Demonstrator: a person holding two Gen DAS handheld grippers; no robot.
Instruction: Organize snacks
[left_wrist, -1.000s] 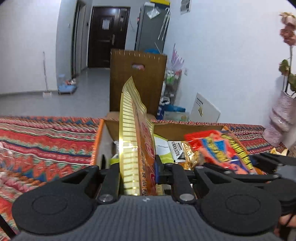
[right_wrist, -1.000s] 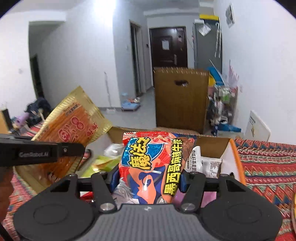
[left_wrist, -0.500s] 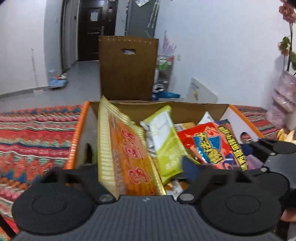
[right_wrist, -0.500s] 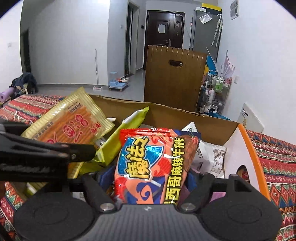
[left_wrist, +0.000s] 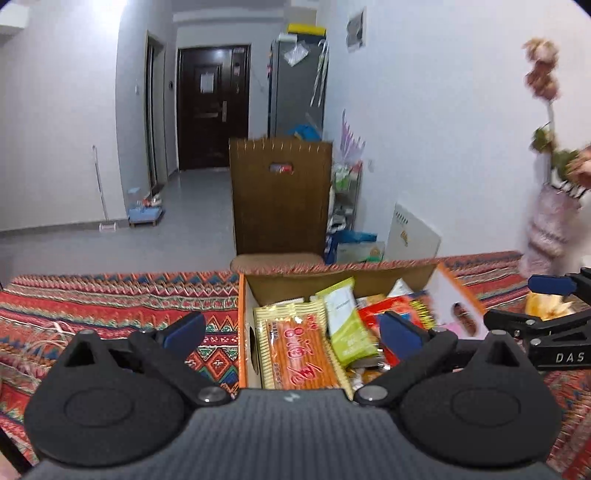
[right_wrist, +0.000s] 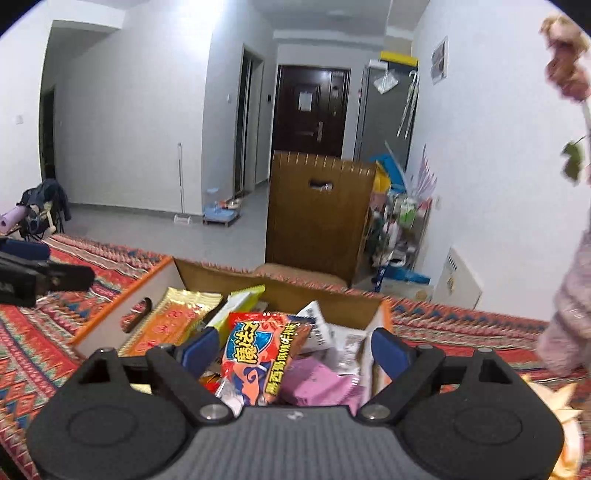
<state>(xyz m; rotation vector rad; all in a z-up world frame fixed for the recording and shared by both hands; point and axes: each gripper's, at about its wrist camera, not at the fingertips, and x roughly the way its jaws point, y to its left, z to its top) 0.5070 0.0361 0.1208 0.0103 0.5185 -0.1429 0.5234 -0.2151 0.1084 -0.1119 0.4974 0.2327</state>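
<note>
An open cardboard box (left_wrist: 242, 325) with an orange rim holds several snack packets. A gold and orange packet (left_wrist: 295, 350) lies flat in its left side, beside a green packet (left_wrist: 347, 325). My left gripper (left_wrist: 291, 330) hovers above and short of the box. Its jaws are opening wide and its pads touch nothing. In the right wrist view the red and blue packet (right_wrist: 258, 354) leans in the box (right_wrist: 155, 273) on a pink packet (right_wrist: 317, 380). Above it my right gripper (right_wrist: 295, 345) is opening, pads off the packet. The left gripper (right_wrist: 48, 262) shows at that view's left edge.
The box sits on a red patterned tablecloth (left_wrist: 110, 302). A pale vase with flowers (left_wrist: 550, 221) stands at the table's right end, with a yellowish item (right_wrist: 565, 406) near it. A tall brown cardboard panel (left_wrist: 280, 199) stands behind the table.
Both grippers have let go of their packets, which now lie in the box. Both have opened wide and drawn up and back from the box.
</note>
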